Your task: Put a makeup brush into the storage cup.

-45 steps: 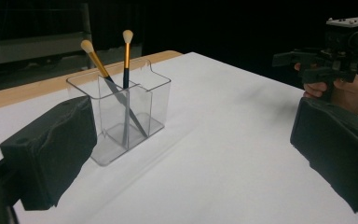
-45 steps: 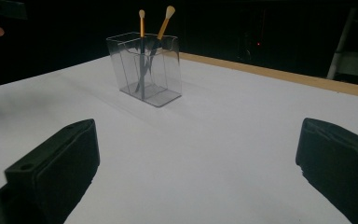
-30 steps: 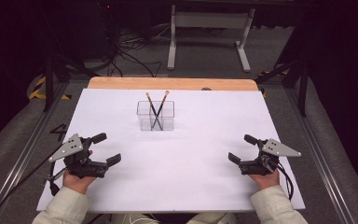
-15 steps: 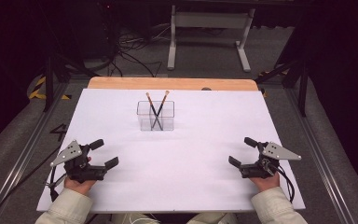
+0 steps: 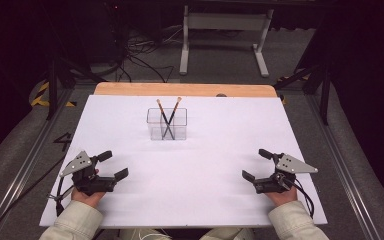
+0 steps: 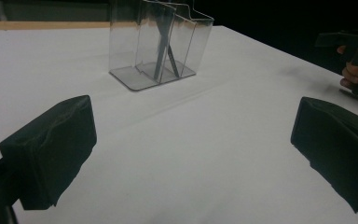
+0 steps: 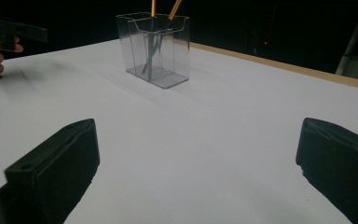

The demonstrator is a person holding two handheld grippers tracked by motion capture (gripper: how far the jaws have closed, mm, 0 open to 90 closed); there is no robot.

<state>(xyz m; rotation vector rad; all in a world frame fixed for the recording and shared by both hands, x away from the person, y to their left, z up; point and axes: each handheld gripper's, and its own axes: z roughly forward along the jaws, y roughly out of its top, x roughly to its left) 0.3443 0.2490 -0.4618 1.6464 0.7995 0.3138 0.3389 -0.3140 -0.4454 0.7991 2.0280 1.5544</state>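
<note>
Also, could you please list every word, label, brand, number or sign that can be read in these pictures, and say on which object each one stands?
None: no readable text stands on the clear plastic holder, the two orange-tipped pencils, the white table cover, the left gripper or the right gripper.
Yellow-and-black floor stripes: a marking, no letters.

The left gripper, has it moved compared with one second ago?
Yes. The left gripper has drawn back toward the near edge of the white table, farther from the clear plastic holder than before.
</note>
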